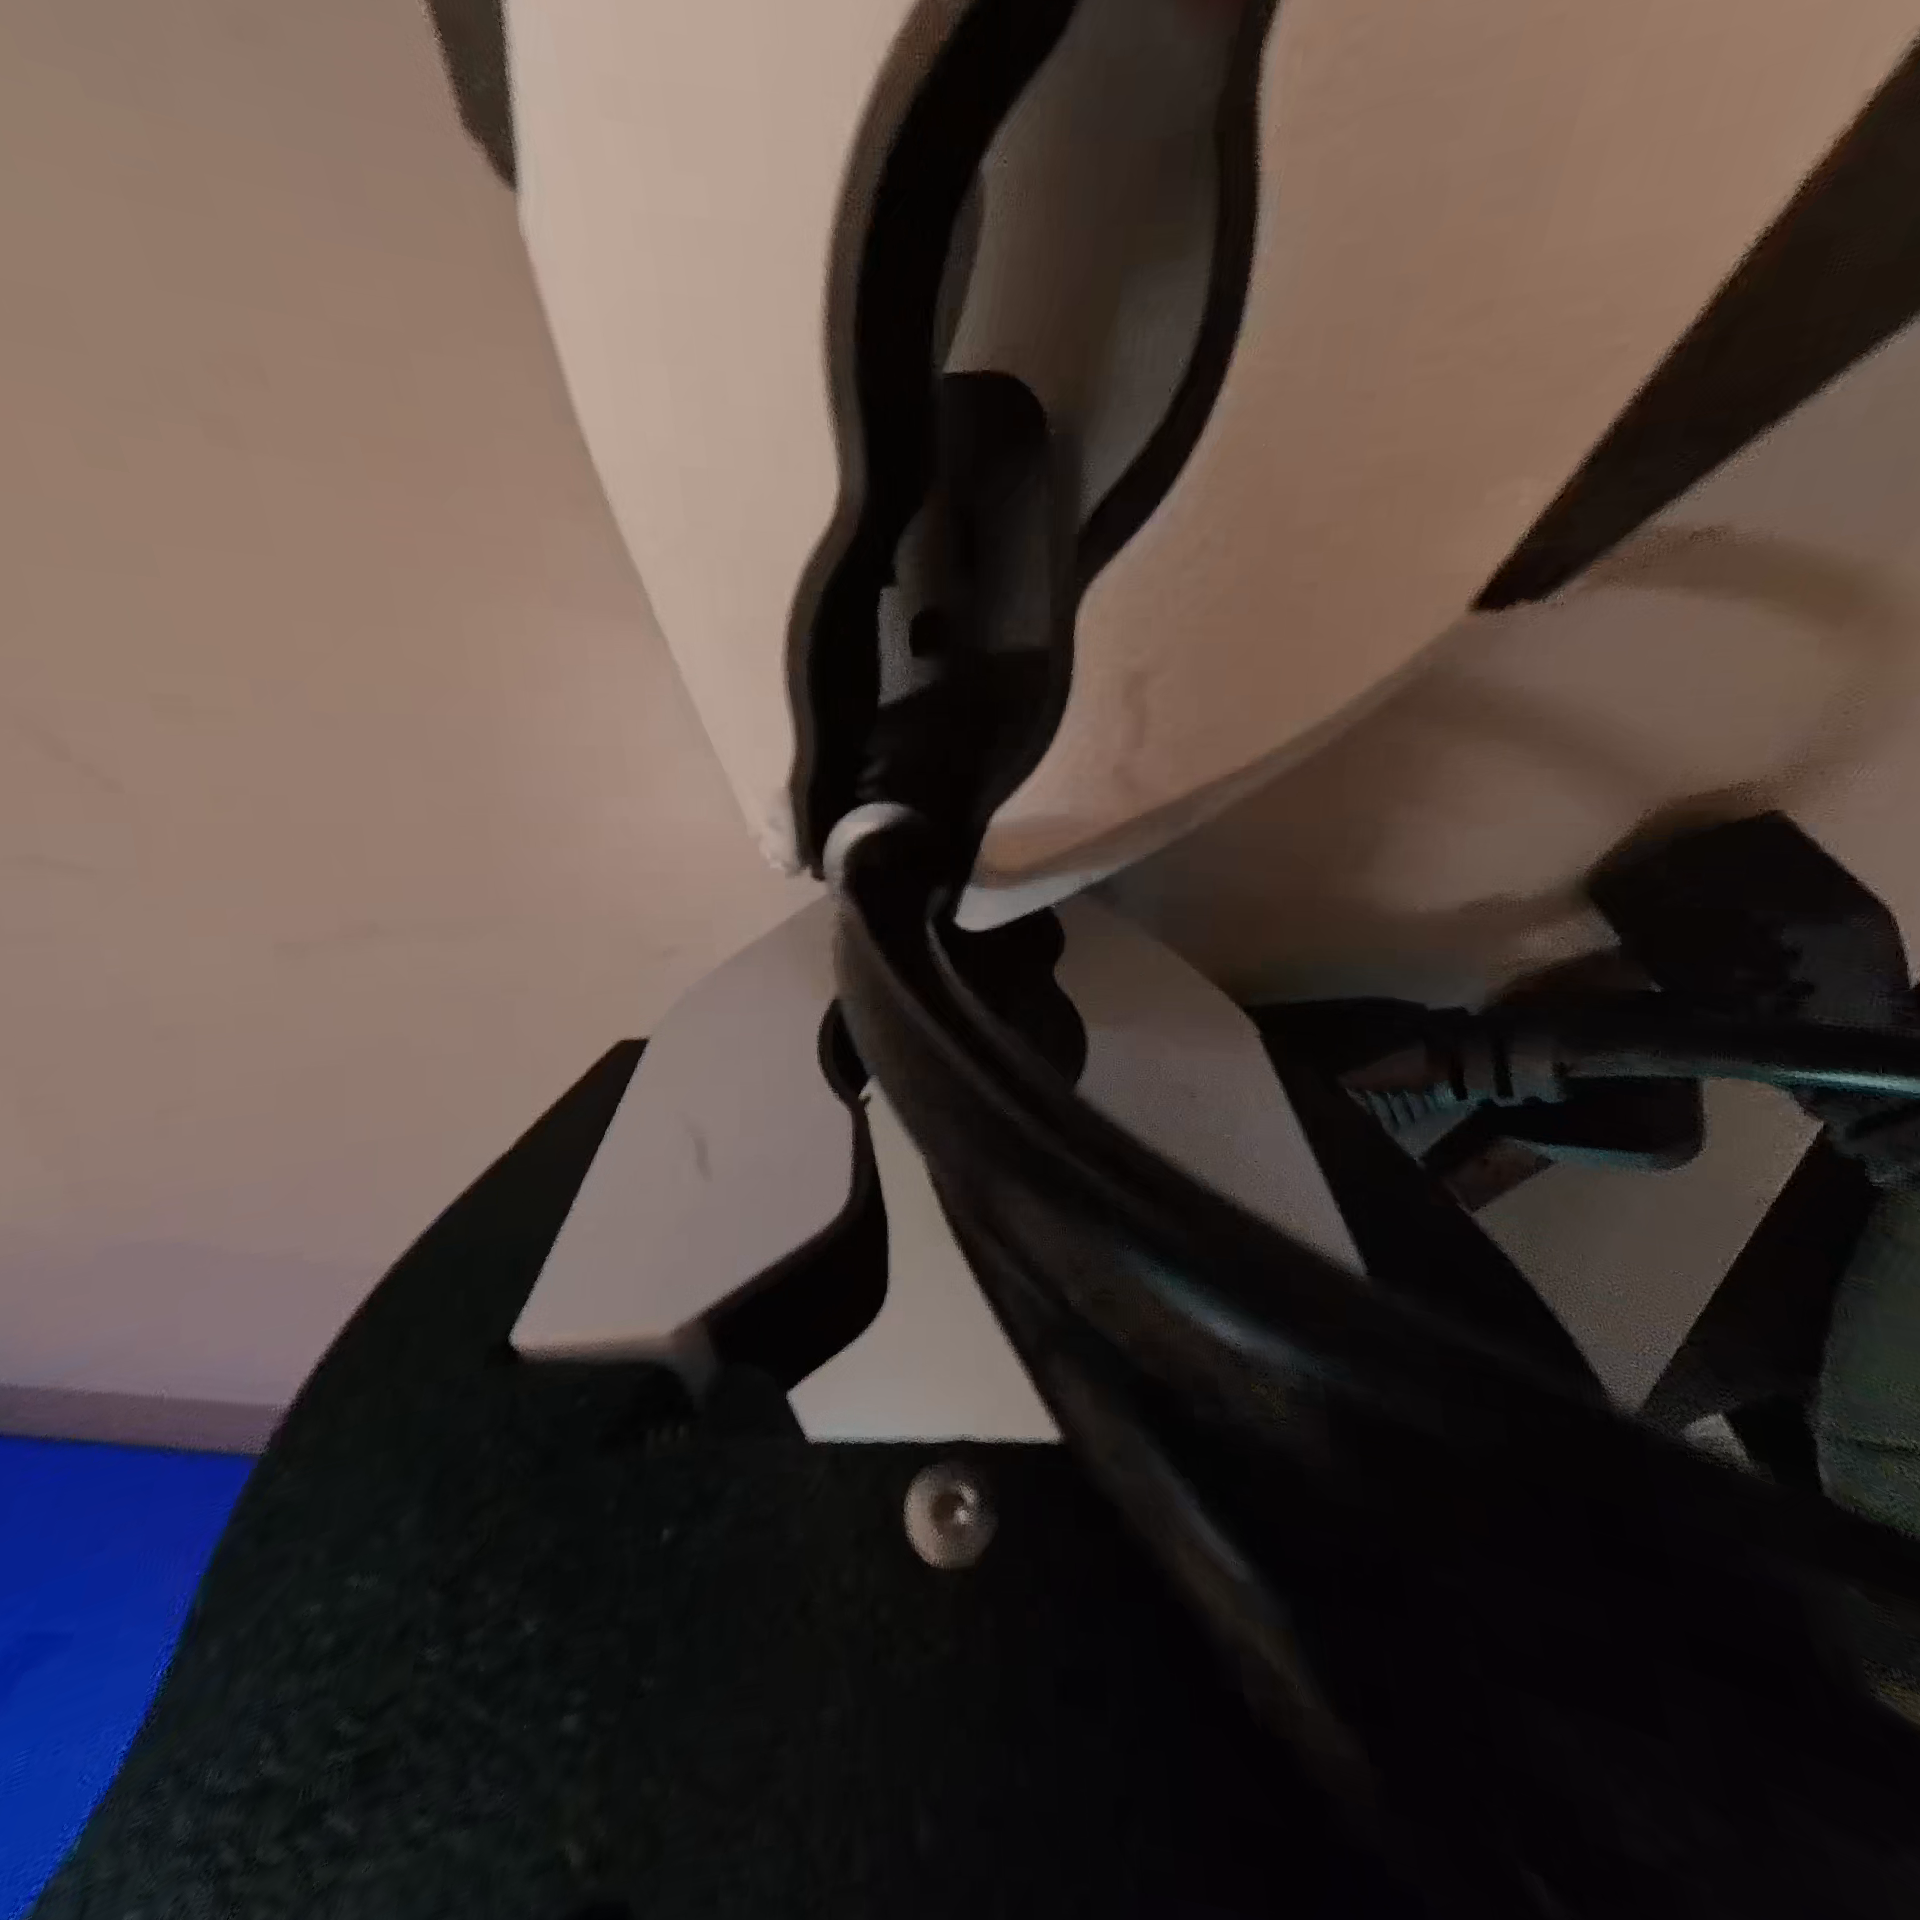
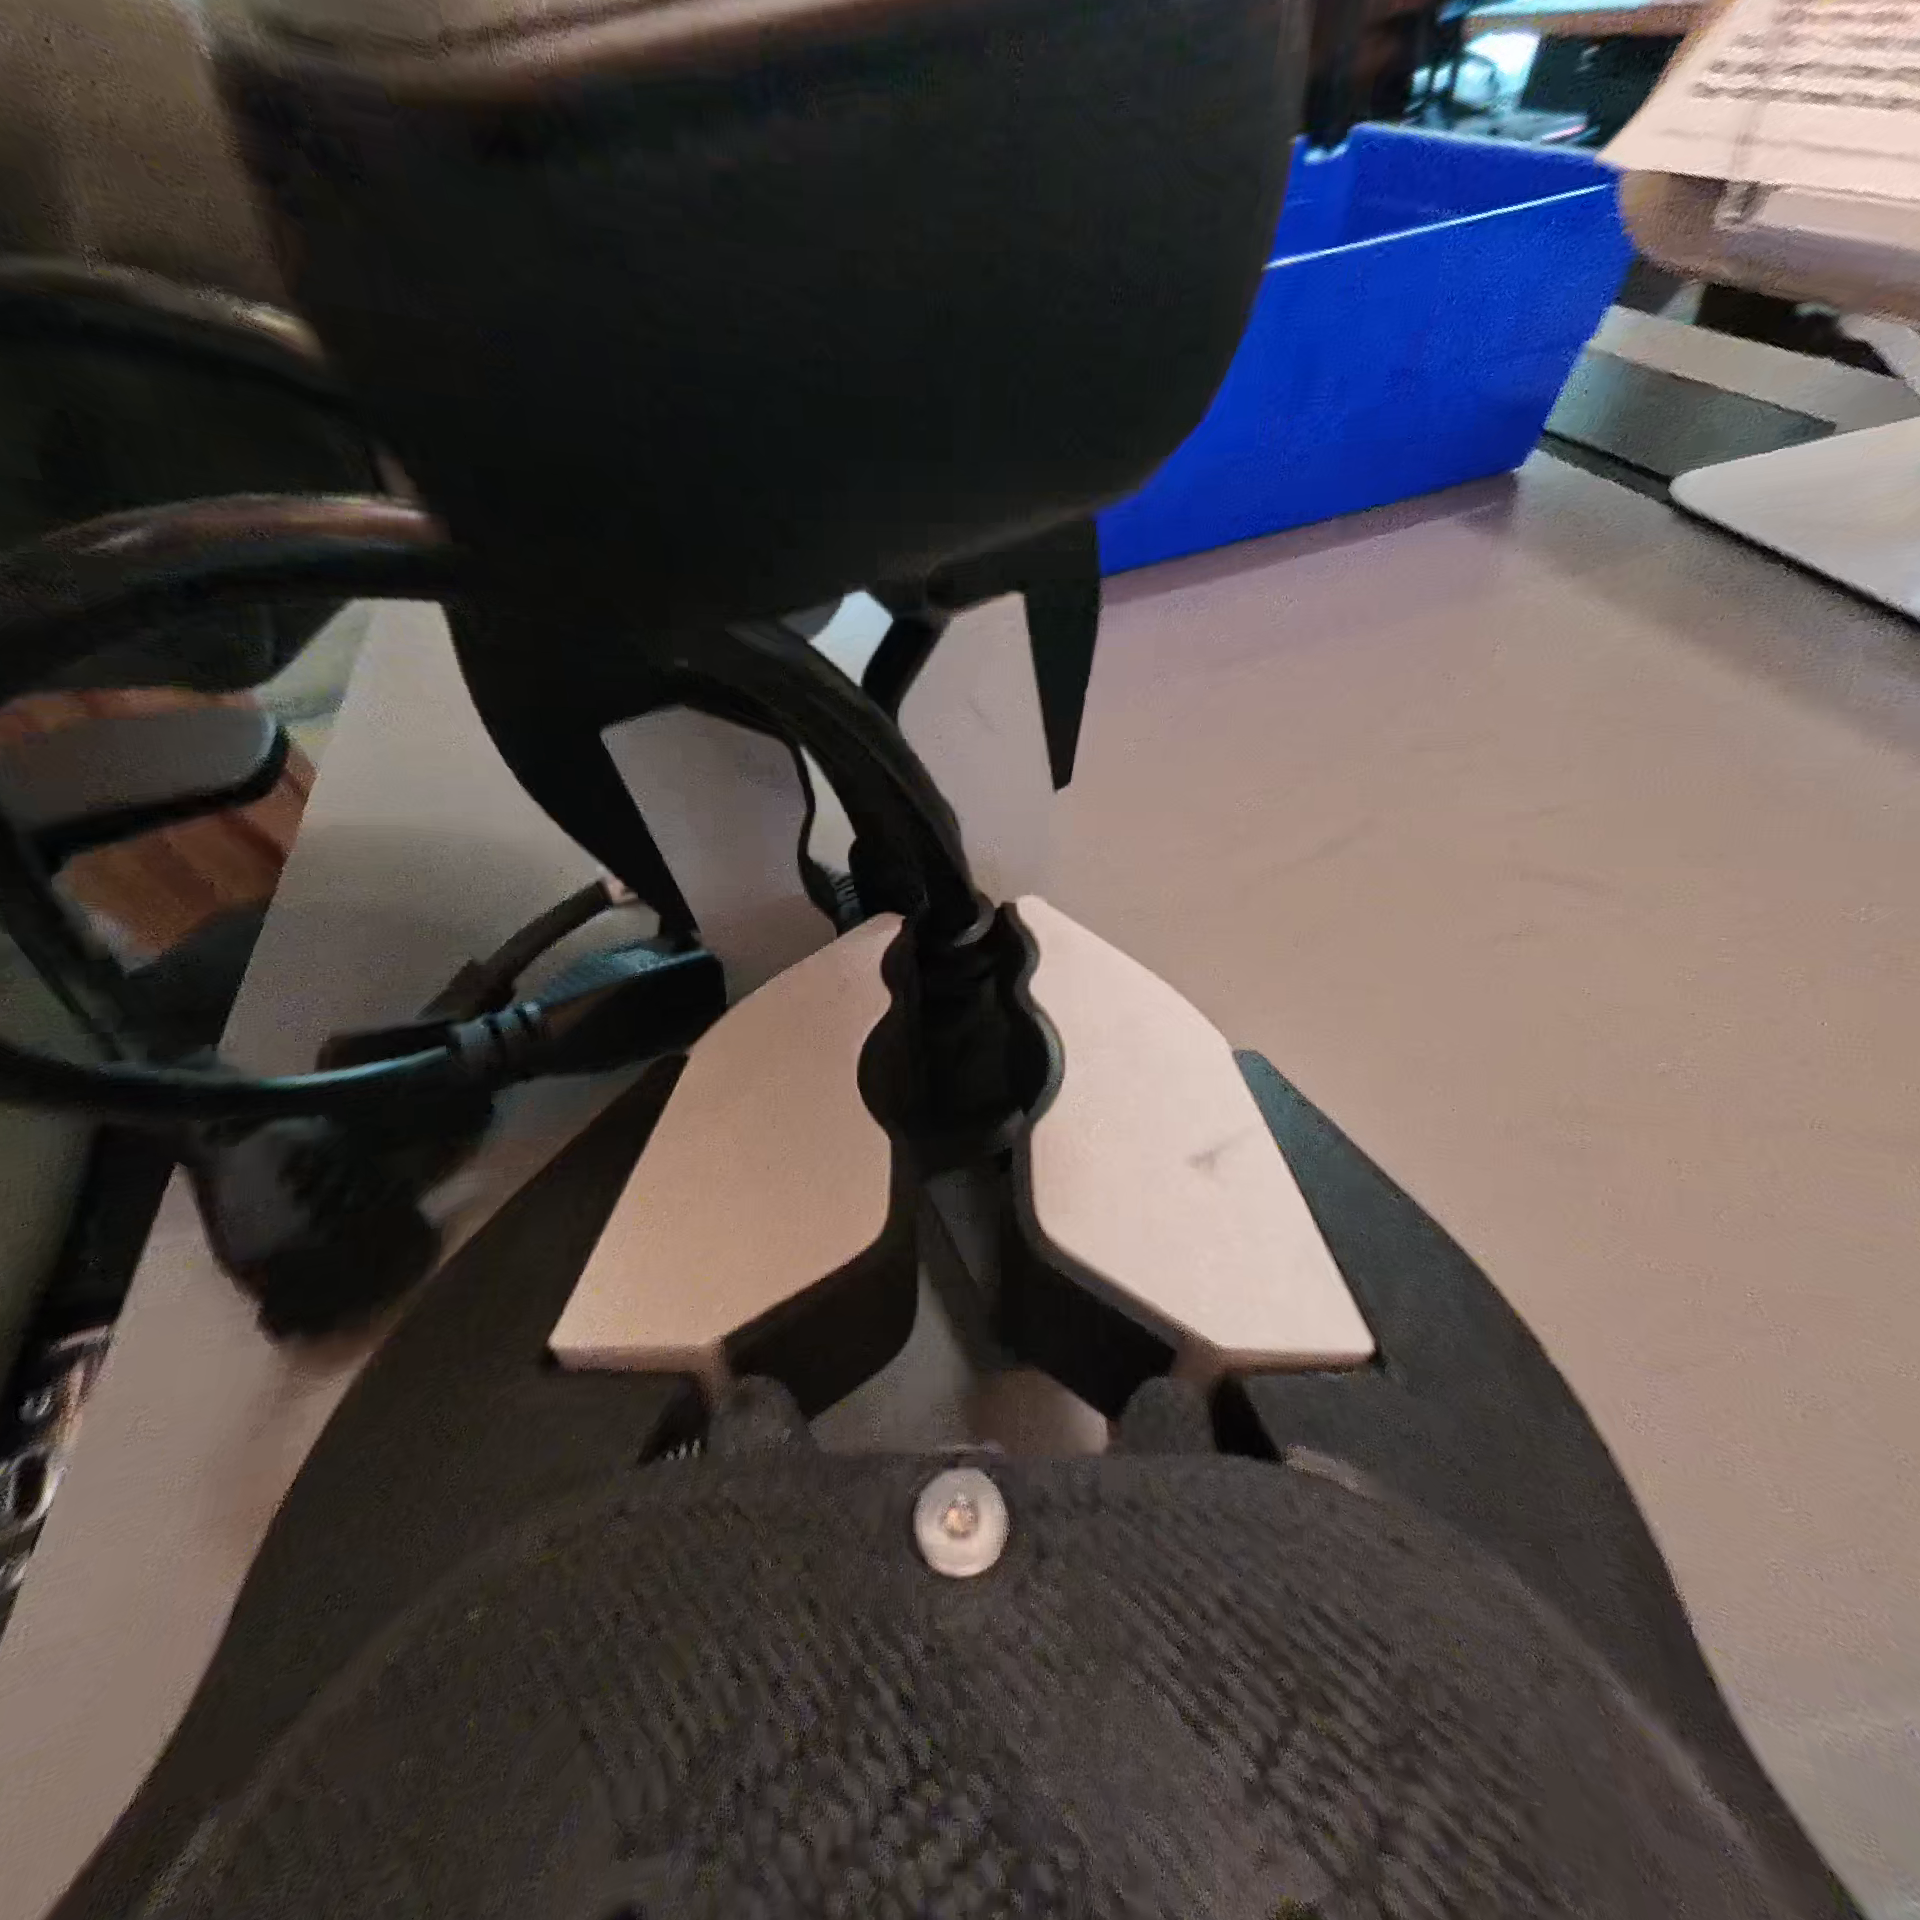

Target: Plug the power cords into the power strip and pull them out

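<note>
My right fingers (image 2: 961,1023) are clamped on a black rubber power cord (image 2: 914,831) just above the pale matte surface (image 2: 1455,831). Left fingers (image 1: 940,997) are pinched shut on black cords (image 1: 1039,1122) too. Another black plug (image 2: 613,1003) lies beside, blue plastic bin (image 2: 1392,353) farther back.
</note>
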The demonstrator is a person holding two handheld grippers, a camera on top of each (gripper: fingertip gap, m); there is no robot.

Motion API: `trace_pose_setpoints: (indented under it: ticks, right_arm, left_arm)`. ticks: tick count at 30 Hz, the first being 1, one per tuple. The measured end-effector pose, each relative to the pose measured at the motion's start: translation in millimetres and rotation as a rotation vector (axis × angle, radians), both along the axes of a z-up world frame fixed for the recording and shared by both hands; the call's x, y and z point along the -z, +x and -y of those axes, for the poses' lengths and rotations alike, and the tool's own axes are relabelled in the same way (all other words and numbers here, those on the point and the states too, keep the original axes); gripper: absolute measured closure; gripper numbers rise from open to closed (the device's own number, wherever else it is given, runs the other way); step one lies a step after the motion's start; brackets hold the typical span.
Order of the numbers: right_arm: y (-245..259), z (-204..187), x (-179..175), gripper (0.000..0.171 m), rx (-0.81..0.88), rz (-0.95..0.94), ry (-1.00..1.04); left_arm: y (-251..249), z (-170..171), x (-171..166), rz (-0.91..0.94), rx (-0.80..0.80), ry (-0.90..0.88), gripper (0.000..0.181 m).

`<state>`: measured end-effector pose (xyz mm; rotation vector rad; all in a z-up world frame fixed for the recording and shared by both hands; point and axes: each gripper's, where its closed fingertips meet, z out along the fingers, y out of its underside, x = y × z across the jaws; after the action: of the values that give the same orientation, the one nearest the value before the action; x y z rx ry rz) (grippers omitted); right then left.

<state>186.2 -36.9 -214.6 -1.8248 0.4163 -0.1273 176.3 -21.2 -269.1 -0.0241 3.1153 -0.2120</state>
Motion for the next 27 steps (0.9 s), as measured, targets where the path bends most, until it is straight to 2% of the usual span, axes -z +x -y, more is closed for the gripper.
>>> trace_pose_setpoints:
  ticks: [2,5,9,13,17,22,25,27]
  right_arm:
    - [-1,0,-1,0.159,0.004,0.003,0.002]
    - [-15,1,-2,0.159,-0.098,0.103,-0.058]
    - [-1,0,-4,0.159,-0.008,0.031,0.038]
    - [-12,1,-4,0.159,-0.088,0.146,-0.085]
    - [7,-1,-6,0.159,0.061,0.073,0.021]
    - [-10,0,-8,0.159,-0.069,0.201,-0.074]
    - [4,0,-8,0.159,0.023,0.083,0.012]
    - [1,-1,-10,0.161,0.002,0.117,0.004]
  left_arm:
    - [0,0,0,0.0,-0.004,-0.01,0.155]
    - [-4,2,0,-0.006,0.032,-0.01,0.157]
    - [0,1,0,0.002,0.001,-0.005,0.155]
    - [-4,2,0,-0.004,0.03,-0.017,0.155]
    - [4,0,0,0.002,-0.033,-0.028,0.155]
    - [-1,2,-1,0.012,0.022,-0.018,0.155]
    - [2,1,0,0.0,-0.012,-0.016,0.155]
    - [2,1,0,-0.006,0.0,-0.025,0.155]
